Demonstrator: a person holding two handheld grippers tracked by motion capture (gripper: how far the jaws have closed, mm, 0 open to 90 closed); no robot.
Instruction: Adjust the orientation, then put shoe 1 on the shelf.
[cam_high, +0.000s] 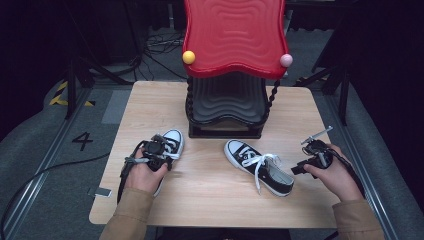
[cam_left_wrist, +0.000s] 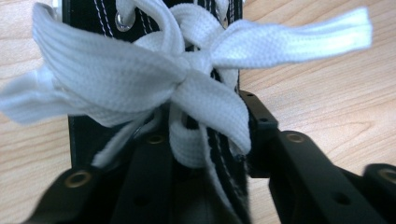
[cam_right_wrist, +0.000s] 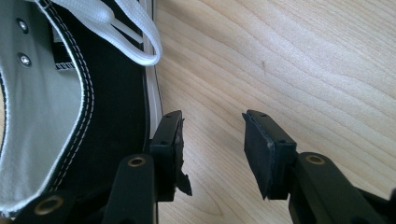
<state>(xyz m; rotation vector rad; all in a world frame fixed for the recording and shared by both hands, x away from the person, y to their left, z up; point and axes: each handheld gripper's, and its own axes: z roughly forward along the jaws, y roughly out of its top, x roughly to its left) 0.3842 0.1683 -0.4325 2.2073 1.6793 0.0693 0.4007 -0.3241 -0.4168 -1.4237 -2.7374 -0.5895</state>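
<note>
Two black sneakers on the table (cam_high: 210, 195): left sneaker (cam_high: 172, 140) front-left of the rack, right sneaker (cam_high: 257, 167) at centre. Left gripper (cam_high: 157, 150) clamped across the left sneaker's tongue, under the lace bow (cam_left_wrist: 187, 74). Right gripper (cam_high: 312, 157) jaws apart, empty, just beside the right sneaker's heel. One red-topped rack (cam_high: 232, 65) behind, two knobs; path clear.
</note>
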